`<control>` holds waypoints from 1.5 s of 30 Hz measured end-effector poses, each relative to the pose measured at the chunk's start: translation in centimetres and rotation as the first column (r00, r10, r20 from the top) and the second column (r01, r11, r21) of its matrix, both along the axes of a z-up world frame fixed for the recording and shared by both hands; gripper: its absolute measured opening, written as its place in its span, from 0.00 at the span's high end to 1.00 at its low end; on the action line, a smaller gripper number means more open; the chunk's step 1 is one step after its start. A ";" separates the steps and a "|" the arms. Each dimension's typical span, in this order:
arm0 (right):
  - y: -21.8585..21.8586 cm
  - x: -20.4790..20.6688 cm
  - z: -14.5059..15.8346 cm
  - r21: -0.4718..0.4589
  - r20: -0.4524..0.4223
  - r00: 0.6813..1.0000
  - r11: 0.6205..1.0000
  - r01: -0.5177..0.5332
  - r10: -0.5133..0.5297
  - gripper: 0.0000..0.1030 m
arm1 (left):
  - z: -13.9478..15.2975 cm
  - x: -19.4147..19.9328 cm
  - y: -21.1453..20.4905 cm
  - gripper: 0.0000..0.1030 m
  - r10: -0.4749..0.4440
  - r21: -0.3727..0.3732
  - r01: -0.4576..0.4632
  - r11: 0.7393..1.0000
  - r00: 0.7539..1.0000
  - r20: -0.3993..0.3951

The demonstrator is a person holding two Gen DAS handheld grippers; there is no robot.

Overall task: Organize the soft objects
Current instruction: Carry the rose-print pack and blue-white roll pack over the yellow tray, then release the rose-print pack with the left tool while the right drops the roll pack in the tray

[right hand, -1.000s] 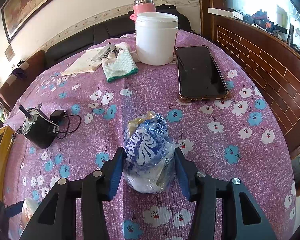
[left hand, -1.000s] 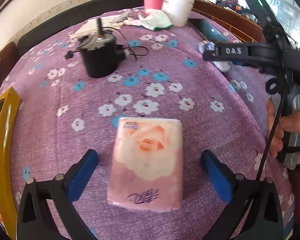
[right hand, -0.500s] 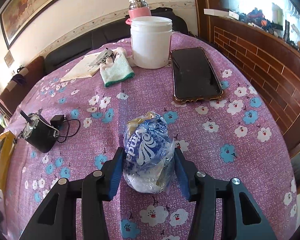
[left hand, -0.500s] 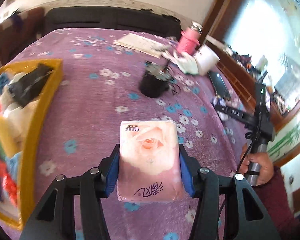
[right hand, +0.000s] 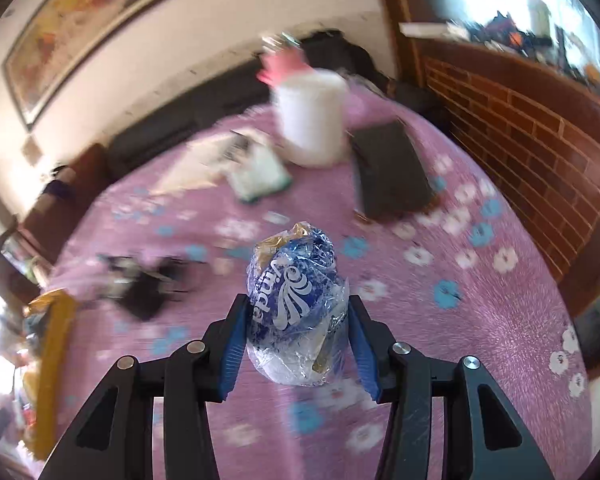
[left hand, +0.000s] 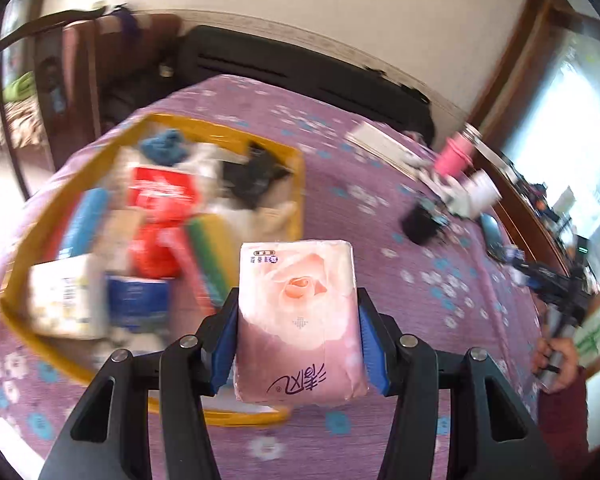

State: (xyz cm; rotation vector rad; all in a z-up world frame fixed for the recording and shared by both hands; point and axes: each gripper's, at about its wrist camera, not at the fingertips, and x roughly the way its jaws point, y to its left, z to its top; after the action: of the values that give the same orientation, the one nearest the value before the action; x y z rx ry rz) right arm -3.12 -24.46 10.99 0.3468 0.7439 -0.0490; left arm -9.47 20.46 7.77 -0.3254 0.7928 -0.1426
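My left gripper is shut on a pink tissue pack with a rose print and holds it in the air, just right of a yellow tray filled with several soft items. My right gripper is shut on a crumpled blue and clear plastic tissue bag and holds it above the purple flowered tablecloth. The yellow tray's edge shows at the far left in the right wrist view. The right gripper also shows at the far right in the left wrist view.
A white tub, a pink flask, a dark phone, a white and green cloth and papers lie at the table's far side. A black device with a cable sits mid-left. A brick wall runs on the right.
My left gripper closed on the pink pack, lifted it and swung left to the yellow tray. My right gripper, still shut on the blue bag, has lifted it off the table.
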 end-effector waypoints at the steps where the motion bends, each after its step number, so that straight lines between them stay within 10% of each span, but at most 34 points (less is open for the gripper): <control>1: 0.9 -0.2 0.7 -0.006 0.013 1.000 1.000 -0.022 0.022 0.50 | -0.2 -0.1 1.1 0.49 0.025 -0.008 -0.025 1.000 1.000 -0.004; 17: 20.6 -1.6 3.4 -0.058 0.037 0.888 0.888 -0.456 0.458 0.49 | -3.5 0.9 3.5 0.49 0.074 -0.009 -0.075 0.997 0.992 -0.105; 27: 26.6 -0.6 2.6 -0.059 -0.010 0.845 0.844 -0.534 0.534 0.49 | -4.0 2.2 4.1 0.32 0.115 0.048 -0.111 0.993 0.990 -0.087; 45: 40.1 3.4 -1.2 -0.163 -0.174 0.753 0.735 -0.658 0.635 0.49 | -1.6 -2.4 9.0 0.18 0.102 -0.120 -0.099 0.988 0.995 0.019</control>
State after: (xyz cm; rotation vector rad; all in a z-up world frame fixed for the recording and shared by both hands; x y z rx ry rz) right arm 0.26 15.67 9.78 -0.1447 0.9259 0.5215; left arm -11.91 29.50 6.21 -0.4747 0.7431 -0.0994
